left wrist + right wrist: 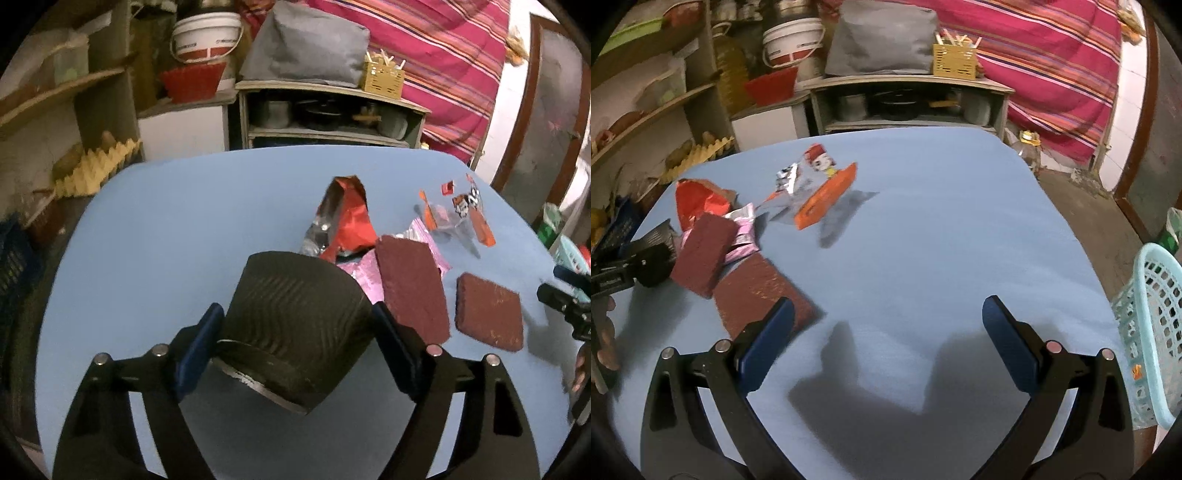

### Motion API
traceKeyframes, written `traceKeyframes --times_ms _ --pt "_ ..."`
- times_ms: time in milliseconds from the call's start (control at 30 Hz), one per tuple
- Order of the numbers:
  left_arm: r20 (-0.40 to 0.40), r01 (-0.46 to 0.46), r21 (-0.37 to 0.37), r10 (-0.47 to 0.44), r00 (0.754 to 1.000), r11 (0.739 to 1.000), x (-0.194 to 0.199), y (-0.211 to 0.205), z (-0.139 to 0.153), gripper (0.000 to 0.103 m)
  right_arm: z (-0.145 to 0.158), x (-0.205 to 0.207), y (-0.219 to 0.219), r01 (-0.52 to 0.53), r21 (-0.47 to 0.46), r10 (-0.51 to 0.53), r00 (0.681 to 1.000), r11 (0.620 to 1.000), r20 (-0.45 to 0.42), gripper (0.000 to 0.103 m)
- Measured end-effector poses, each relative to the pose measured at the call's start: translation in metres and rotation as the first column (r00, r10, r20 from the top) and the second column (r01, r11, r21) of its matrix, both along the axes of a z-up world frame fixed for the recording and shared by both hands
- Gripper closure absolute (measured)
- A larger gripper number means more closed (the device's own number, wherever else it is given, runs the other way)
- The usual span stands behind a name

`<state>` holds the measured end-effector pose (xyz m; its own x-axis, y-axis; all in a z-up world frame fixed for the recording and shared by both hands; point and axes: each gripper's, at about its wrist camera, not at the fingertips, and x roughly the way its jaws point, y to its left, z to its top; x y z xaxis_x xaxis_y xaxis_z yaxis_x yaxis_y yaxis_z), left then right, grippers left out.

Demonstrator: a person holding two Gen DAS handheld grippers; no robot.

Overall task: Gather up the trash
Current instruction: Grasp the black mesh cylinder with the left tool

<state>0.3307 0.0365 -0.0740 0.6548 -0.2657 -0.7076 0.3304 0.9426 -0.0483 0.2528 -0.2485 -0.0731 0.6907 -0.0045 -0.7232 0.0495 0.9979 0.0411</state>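
Note:
A black ribbed paper cup (291, 280) lies tilted, base toward me, between the fingers of my left gripper (297, 314), and both blue pads press on its sides. Behind it on the blue table (166, 229) lie a red foil bag (349, 218), a pink wrapper (364, 273), two maroon blocks (410, 291) (489, 312) and orange wrapper scraps (476, 218). My right gripper (888, 306) stands open over bare table, nothing between its fingers. The same litter shows at that view's left: the red bag (698, 201) and an orange wrapper (827, 201).
A light teal plastic basket (1148, 332) stands at the table's right edge. Shelves with pots (325, 114), a white bucket (207, 35) and a striped cloth (443, 55) are behind the table. A person's fingers (607, 332) show at the right wrist view's left edge.

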Motion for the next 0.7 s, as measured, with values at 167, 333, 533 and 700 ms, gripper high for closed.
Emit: traceKeyframes --times_ms 167,333,533,700 --pt "0.022 0.008 0.023 -0.009 1.0 1.0 -0.008 -0.002 0.004 0.032 -0.005 0.004 0.017 -0.038 -0.004 0.038 0.999 0.999 -0.012 0.004" --pt "0.032 0.003 0.026 -0.004 0.999 1.0 -0.015 0.004 0.005 0.036 -0.017 0.012 0.045 -0.124 -0.024 0.123 0.991 0.992 -0.052 0.004" --pt "0.028 -0.011 0.024 0.01 1.0 1.0 -0.019 0.01 0.006 0.039 -0.021 0.02 0.057 -0.166 -0.02 0.164 0.984 0.986 -0.075 0.004" --pt "0.026 -0.028 0.035 0.027 0.999 0.999 -0.027 0.014 0.007 0.039 -0.025 0.021 0.065 -0.208 -0.015 0.206 0.974 0.978 -0.09 0.004"
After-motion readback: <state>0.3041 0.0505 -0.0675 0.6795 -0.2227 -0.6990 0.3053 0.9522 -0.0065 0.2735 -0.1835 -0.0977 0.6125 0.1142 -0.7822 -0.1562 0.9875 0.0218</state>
